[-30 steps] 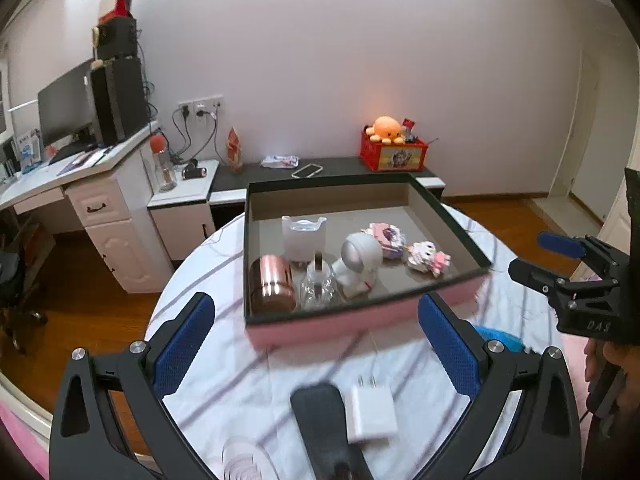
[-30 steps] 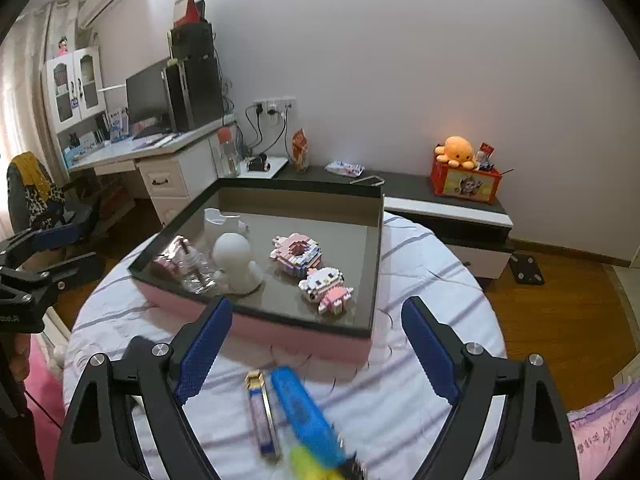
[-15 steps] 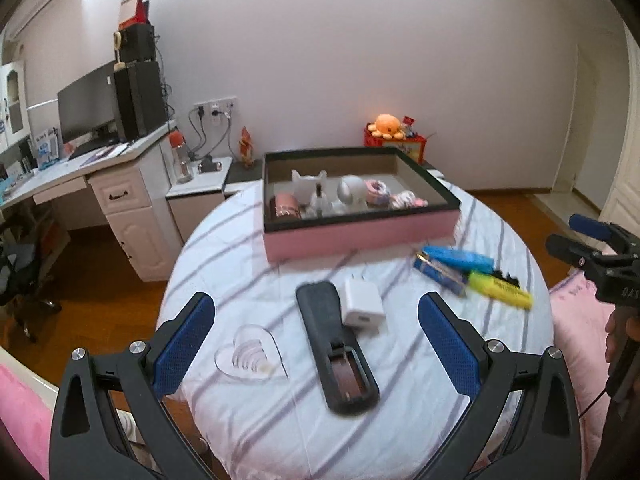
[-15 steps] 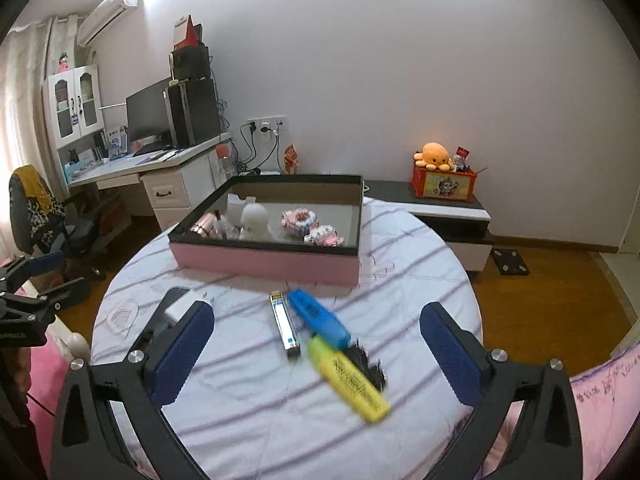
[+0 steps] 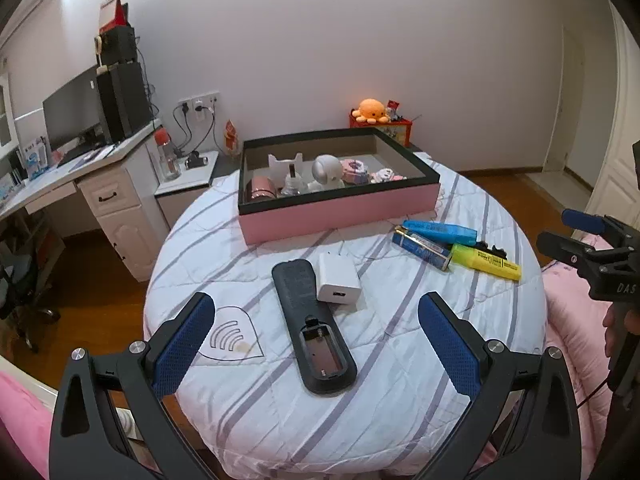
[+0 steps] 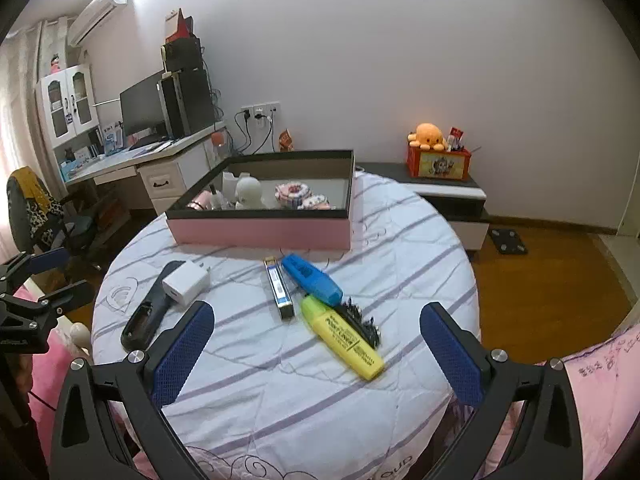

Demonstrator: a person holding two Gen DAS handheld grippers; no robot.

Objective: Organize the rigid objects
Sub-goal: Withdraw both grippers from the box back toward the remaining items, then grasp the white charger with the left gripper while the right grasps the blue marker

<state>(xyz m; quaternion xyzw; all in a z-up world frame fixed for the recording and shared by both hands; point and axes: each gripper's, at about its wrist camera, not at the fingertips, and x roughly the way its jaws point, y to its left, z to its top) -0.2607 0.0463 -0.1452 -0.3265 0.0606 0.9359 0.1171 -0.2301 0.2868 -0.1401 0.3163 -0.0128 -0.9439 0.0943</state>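
A pink box (image 5: 340,216) with a black rim stands at the far side of the round table (image 5: 400,380) and holds several small figures and jars. In front of it lie a black remote (image 5: 310,328), a white charger (image 5: 338,284), a blue marker (image 5: 440,230), a blue flat case (image 5: 422,249) and a yellow highlighter (image 5: 486,262). The same items show in the right wrist view: box (image 6: 260,232), remote (image 6: 150,312), charger (image 6: 186,282), highlighter (image 6: 342,338). My left gripper (image 5: 316,344) is open above the remote. My right gripper (image 6: 316,346) is open near the highlighter.
A black comb (image 6: 360,322) lies beside the highlighter. A white desk (image 5: 100,184) with a monitor stands at the left, and a low cabinet (image 6: 448,192) with a red box at the back right. Pink bedding (image 6: 592,392) borders the table's near side.
Both grippers have pulled back and up from the box. The whole table with its loose items has come into view. Both stay open.
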